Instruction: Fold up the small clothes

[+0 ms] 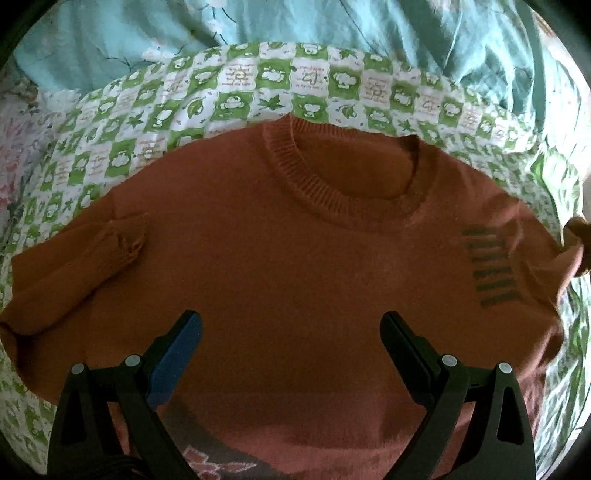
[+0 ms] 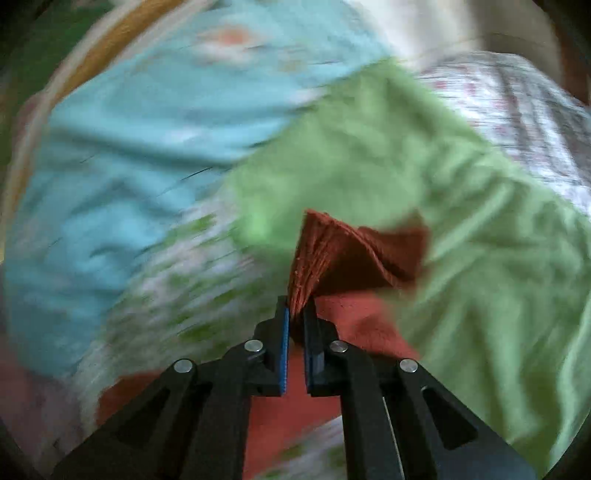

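Lying front-up on a green-and-white patterned sheet [image 1: 236, 99], the rust-orange sweater [image 1: 280, 258] is spread flat with its ribbed collar [image 1: 325, 177] toward the far side. One sleeve [image 1: 110, 243] is folded in across the body on the left of the left wrist view; a block of dark horizontal stripes [image 1: 489, 266] marks the chest on the right of that view. Left gripper [image 1: 291, 325] hovers over the lower body of the sweater, jaws spread wide, grasping nothing. Right gripper [image 2: 295, 314] is clenched on a bunched edge of sweater fabric [image 2: 332, 254], which rises from between the blue pads [image 2: 284, 347] in a peaked fold; which part of the garment this is, cannot tell. Right wrist view is heavily motion-blurred. Around the sheet: a crumpled light-blue floral cover [image 1: 332, 22] beyond the collar, and a plain green cloth [image 2: 461, 229] at the right of the right wrist view.
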A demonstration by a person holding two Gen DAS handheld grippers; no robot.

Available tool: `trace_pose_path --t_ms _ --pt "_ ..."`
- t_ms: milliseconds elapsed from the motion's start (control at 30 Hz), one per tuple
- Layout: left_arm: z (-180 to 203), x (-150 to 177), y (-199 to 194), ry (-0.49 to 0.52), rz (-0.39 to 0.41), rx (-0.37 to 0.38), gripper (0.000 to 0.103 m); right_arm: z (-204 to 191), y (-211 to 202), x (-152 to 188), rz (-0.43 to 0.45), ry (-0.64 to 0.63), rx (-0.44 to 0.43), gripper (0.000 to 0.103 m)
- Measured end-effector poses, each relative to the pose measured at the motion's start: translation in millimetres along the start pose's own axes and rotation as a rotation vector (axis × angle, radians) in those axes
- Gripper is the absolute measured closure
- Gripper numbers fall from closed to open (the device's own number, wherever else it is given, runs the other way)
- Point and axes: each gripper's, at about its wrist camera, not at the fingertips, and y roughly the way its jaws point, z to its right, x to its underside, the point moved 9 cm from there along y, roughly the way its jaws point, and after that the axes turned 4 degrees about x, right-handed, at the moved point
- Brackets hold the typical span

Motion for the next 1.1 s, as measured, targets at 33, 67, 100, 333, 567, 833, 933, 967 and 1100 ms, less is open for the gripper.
trace_pose_path --t_ms 33,67,100,333,567,833,933,967,1100 --pt "-1 1 -4 -0.004 0.004 0.009 0.005 -22 -4 11 -0.013 -0.018 -0.042 0.096" --pt "-5 4 -10 -0.008 0.009 0.019 0.005 -47 -8 24 -0.031 -0.035 -0.094 0.096" --pt "-7 5 -14 -0.011 0.013 0.025 0.005 -74 -11 38 -0.055 -0.05 -0.148 0.096" --pt "-44 30 -49 -0.053 0.037 0.054 0.005 -255 5 168 -0.306 -0.195 -0.471 0.096" --pt "-86 56 -67 -0.139 0.034 0.078 0.005 -374 29 295 -0.535 -0.339 -0.592 0.096" --pt "-90 55 -65 -0.153 0.036 0.104 0.005 -392 65 356 -0.692 -0.4 -0.563 0.086" --pt "-82 47 -55 -0.158 0.025 0.138 0.005 -371 65 347 -0.698 -0.353 -0.54 0.048" --pt "-78 43 -50 -0.157 0.022 0.153 0.005 -365 60 340 -0.688 -0.337 -0.543 0.048" --pt "-63 30 -27 -0.153 -0.007 0.181 0.005 -335 52 304 -0.61 -0.293 -0.518 0.048"
